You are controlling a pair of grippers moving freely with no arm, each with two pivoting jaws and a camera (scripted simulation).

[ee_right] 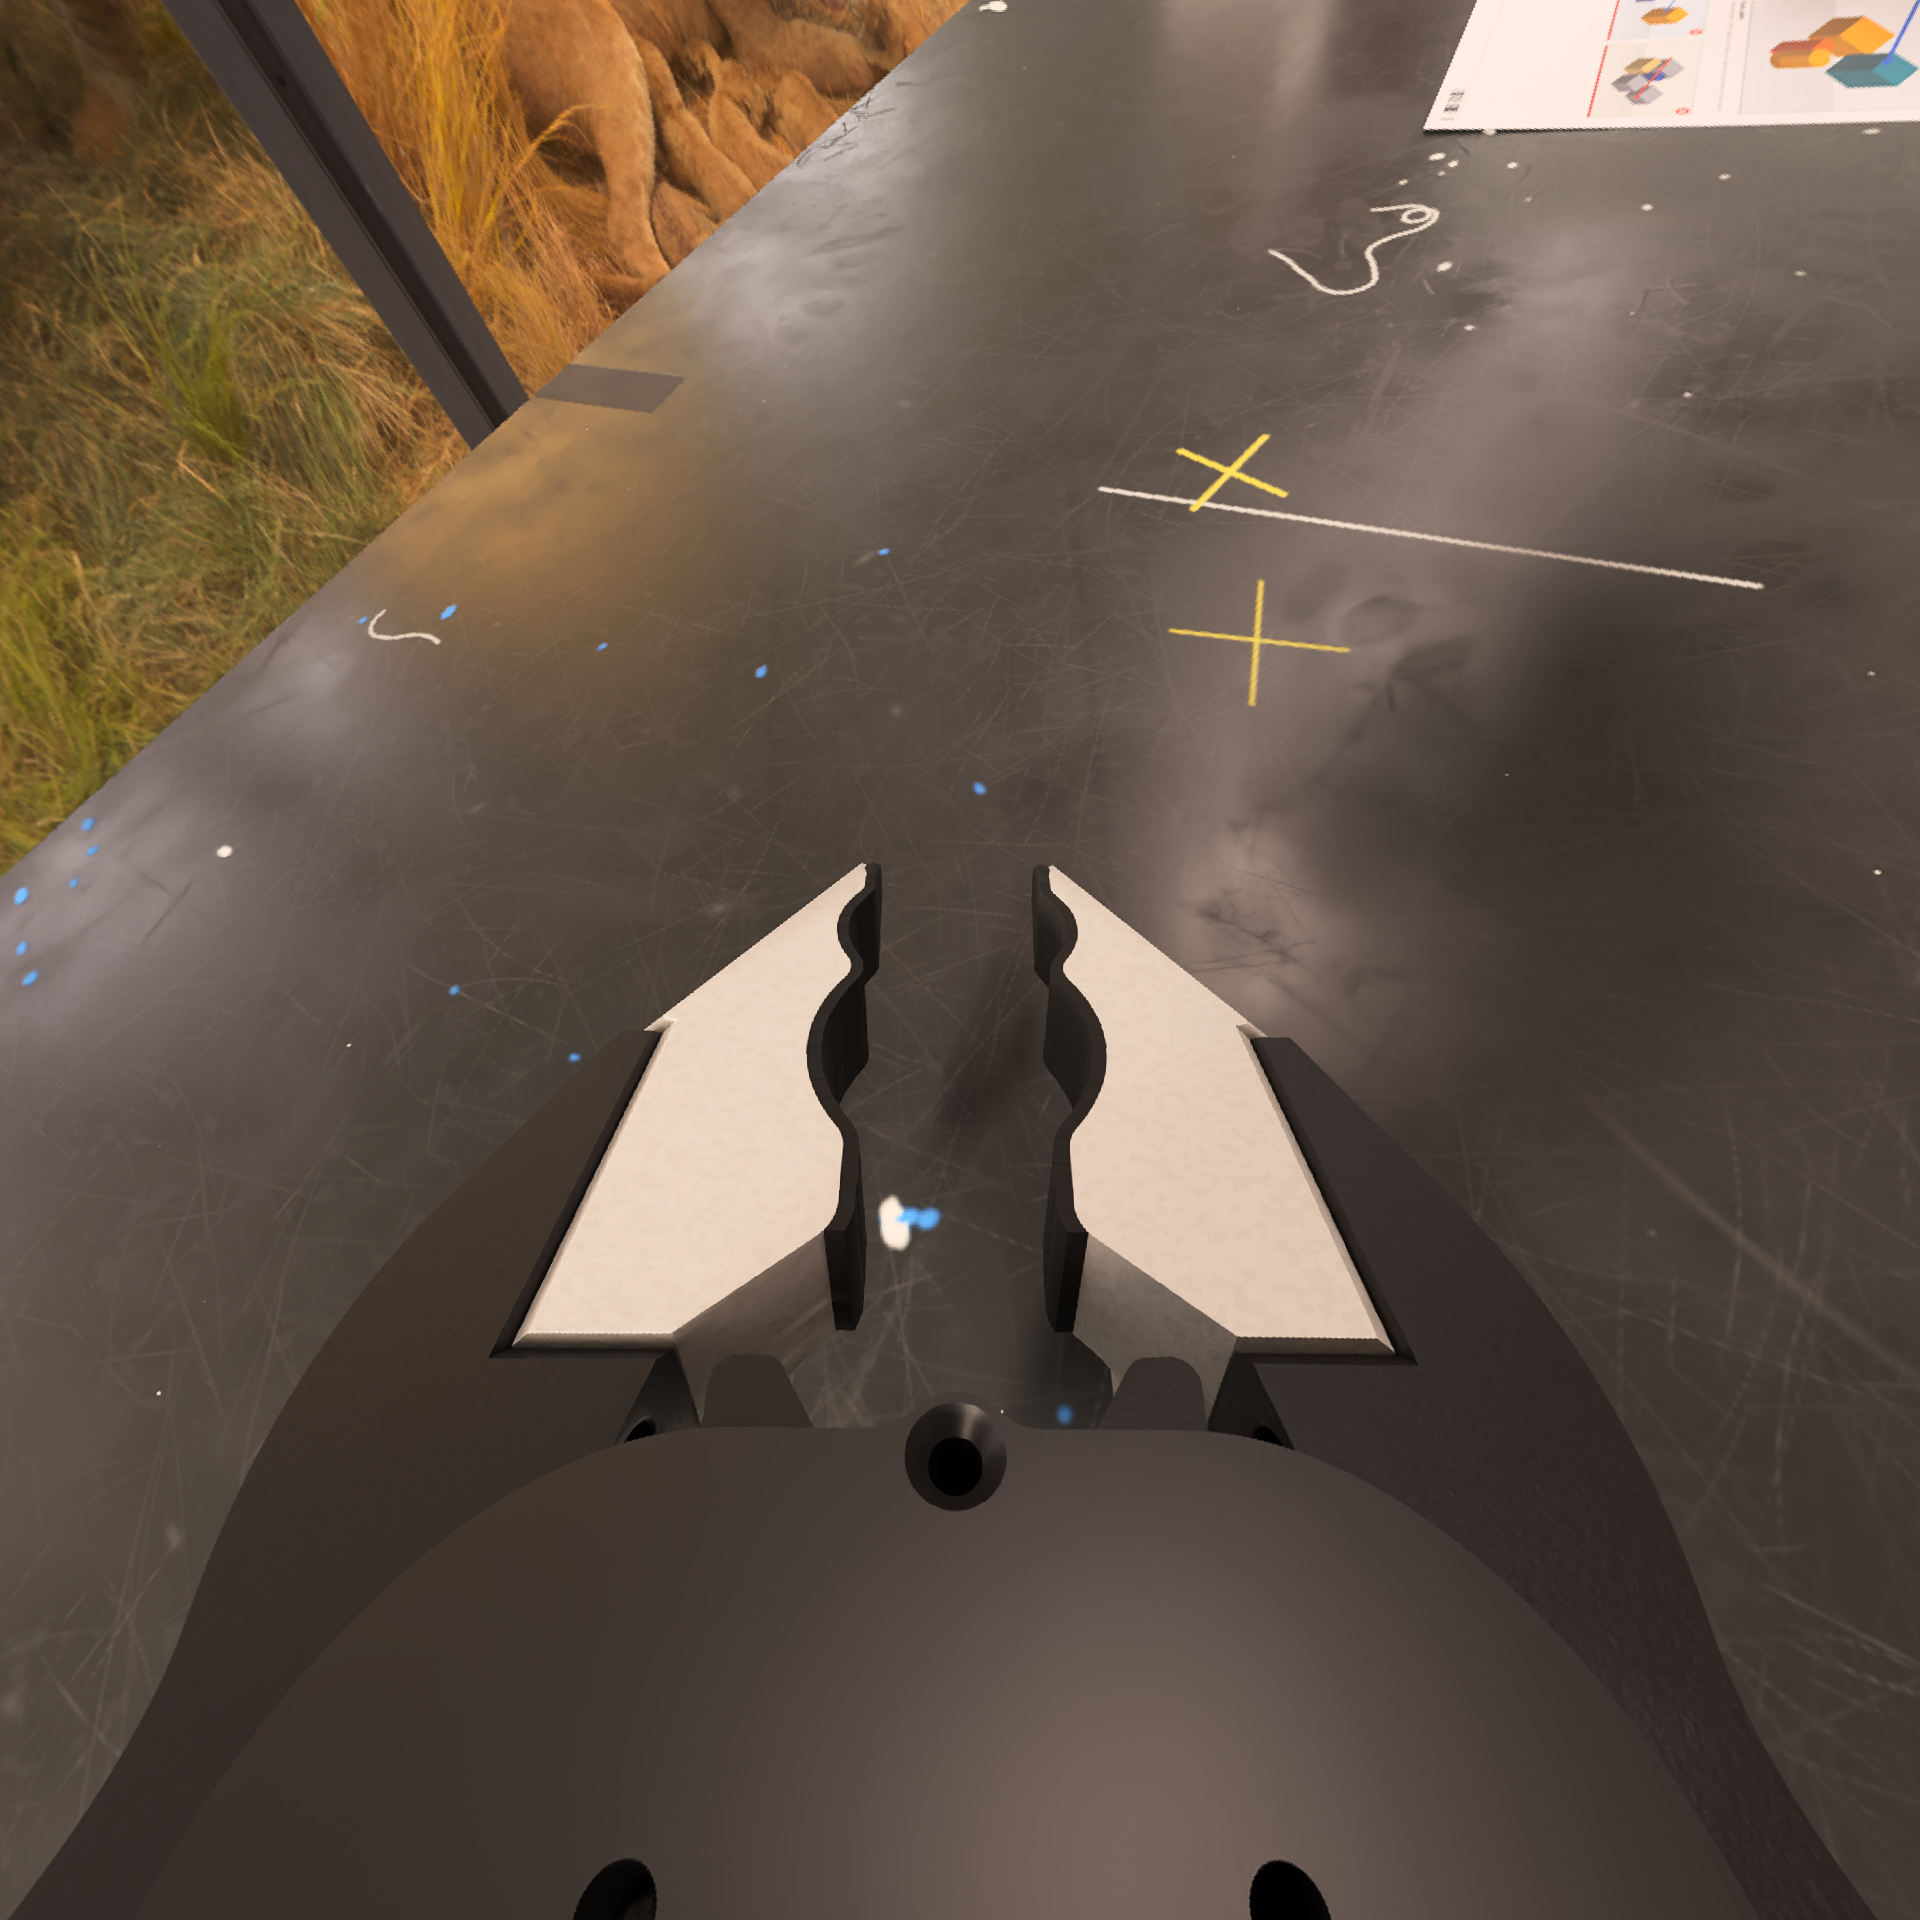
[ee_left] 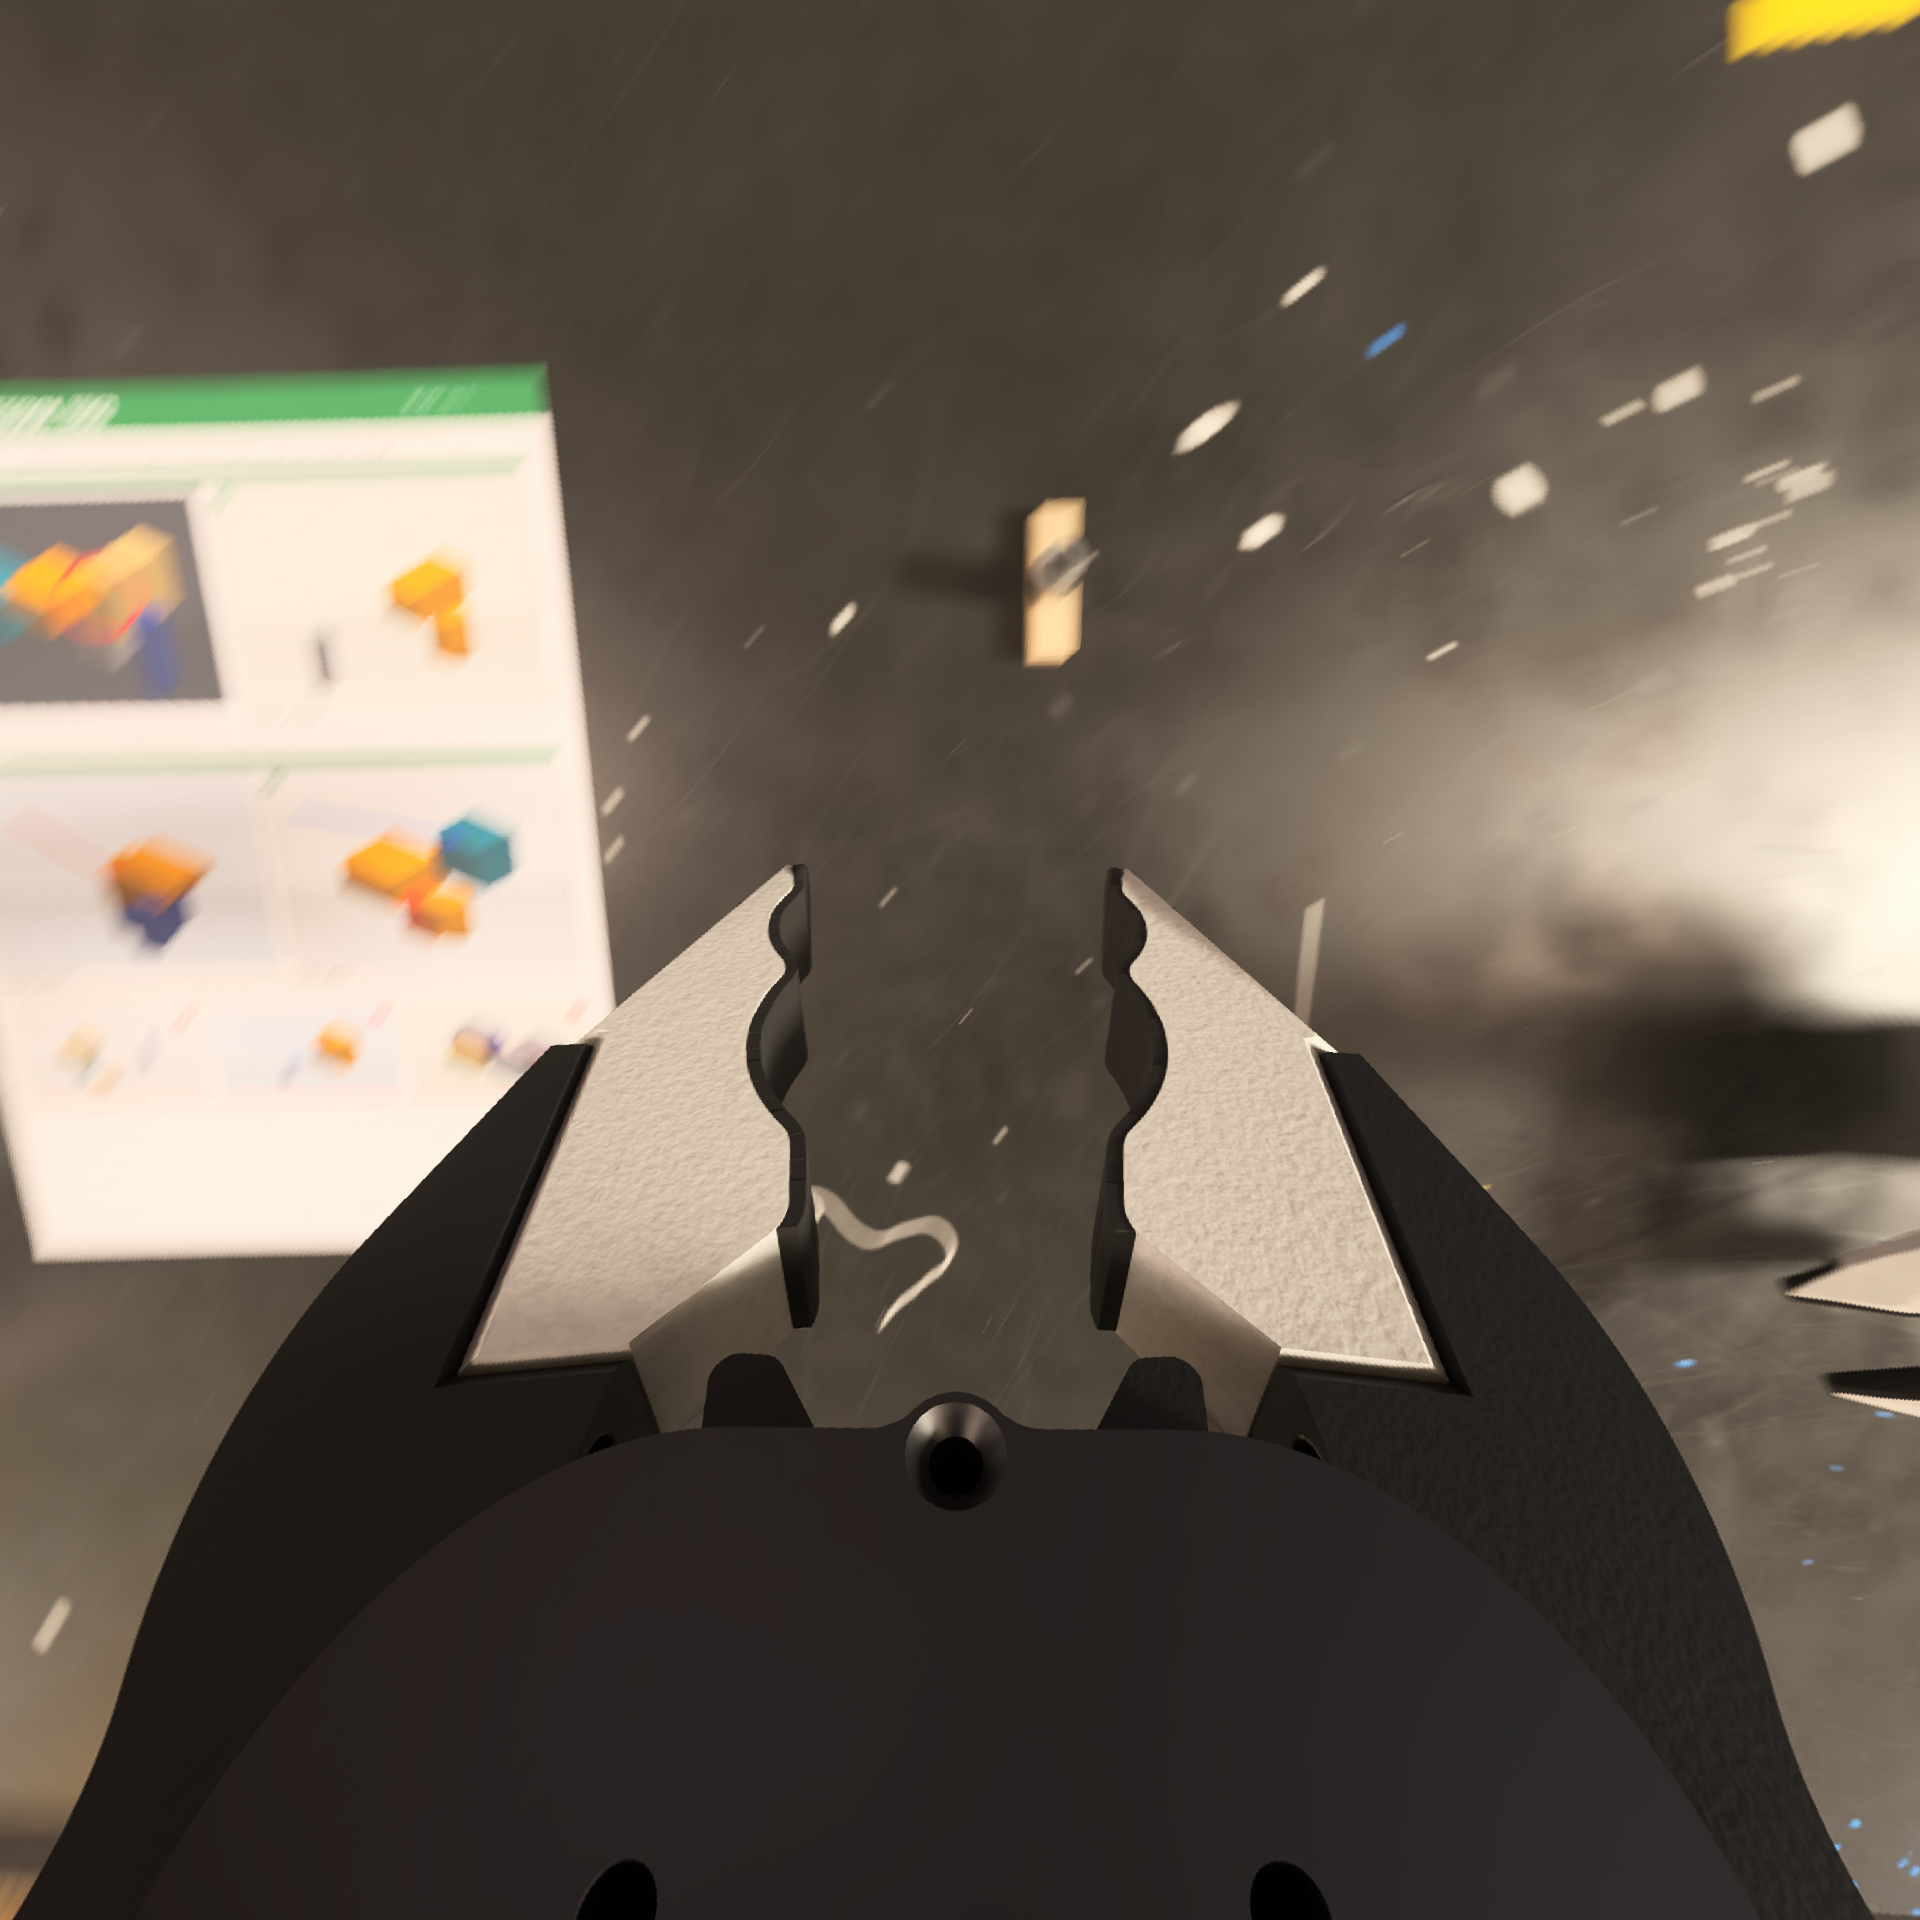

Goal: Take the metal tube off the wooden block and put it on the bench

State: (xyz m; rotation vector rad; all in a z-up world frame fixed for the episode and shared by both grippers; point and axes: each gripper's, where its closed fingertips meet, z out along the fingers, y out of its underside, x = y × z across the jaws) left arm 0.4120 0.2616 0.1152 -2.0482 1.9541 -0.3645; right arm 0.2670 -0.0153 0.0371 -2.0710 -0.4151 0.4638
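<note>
In the left wrist view a pale wooden block [ee_left: 1052, 601] lies far ahead on the dark bench [ee_left: 831, 260]. A small metal tube [ee_left: 1060, 566] sits on the block's upper part, blurred. My left gripper [ee_left: 956, 883] is open and empty, well short of the block, which lies ahead and slightly right of the fingertips. In the right wrist view my right gripper [ee_right: 956, 878] is open and empty, low over the dark scratched bench [ee_right: 623, 831]. The block and tube are not in the right wrist view.
A white instruction sheet [ee_left: 281, 810] with coloured block drawings lies on the left; its corner also shows in the right wrist view [ee_right: 1683, 62]. The other gripper's fingertips [ee_left: 1860, 1283] show at the right edge. Yellow crosses [ee_right: 1257, 644] and a white line [ee_right: 1455, 540] mark the bench. The bench edge [ee_right: 416, 488] runs at left.
</note>
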